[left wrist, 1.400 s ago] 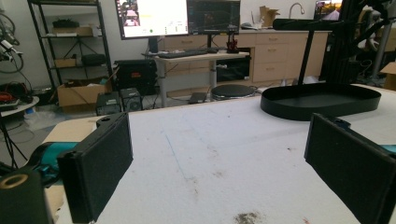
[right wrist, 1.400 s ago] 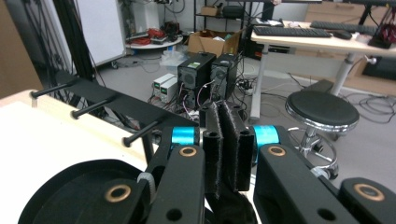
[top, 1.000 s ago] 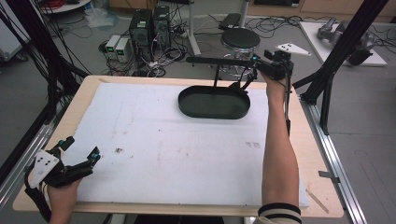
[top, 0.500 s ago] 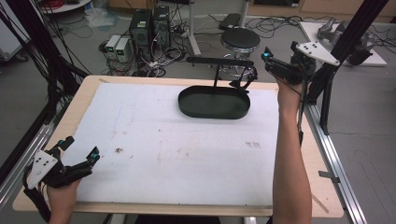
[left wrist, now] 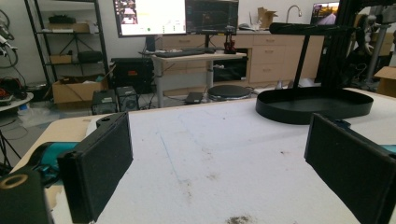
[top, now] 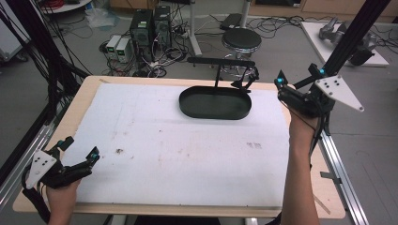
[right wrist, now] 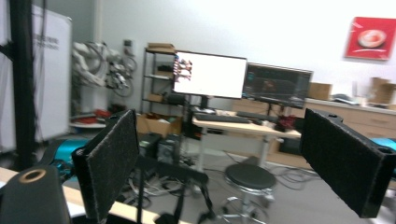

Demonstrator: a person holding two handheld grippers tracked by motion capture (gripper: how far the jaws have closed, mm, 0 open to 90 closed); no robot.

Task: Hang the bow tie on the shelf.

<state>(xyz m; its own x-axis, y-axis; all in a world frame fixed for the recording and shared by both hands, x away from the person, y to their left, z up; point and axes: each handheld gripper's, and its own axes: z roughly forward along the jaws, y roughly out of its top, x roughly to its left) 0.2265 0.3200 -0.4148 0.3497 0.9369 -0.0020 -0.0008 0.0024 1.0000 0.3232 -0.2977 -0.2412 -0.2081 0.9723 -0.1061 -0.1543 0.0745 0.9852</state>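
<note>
While my right claw (top: 294,80) is hanging wide open and empty beside the tray (top: 215,103), a careless swing is risking clipping its stand (top: 220,62) and tipping it.

Wooden table (top: 89,91), white mat (top: 155,140), black tray (top: 215,103)

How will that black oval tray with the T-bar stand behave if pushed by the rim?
The black oval tray looks rigid, with a flat base, so it would probably slide on the white mat. Its tall T-bar stands at the far rim, so lifting there might tilt it.
</note>
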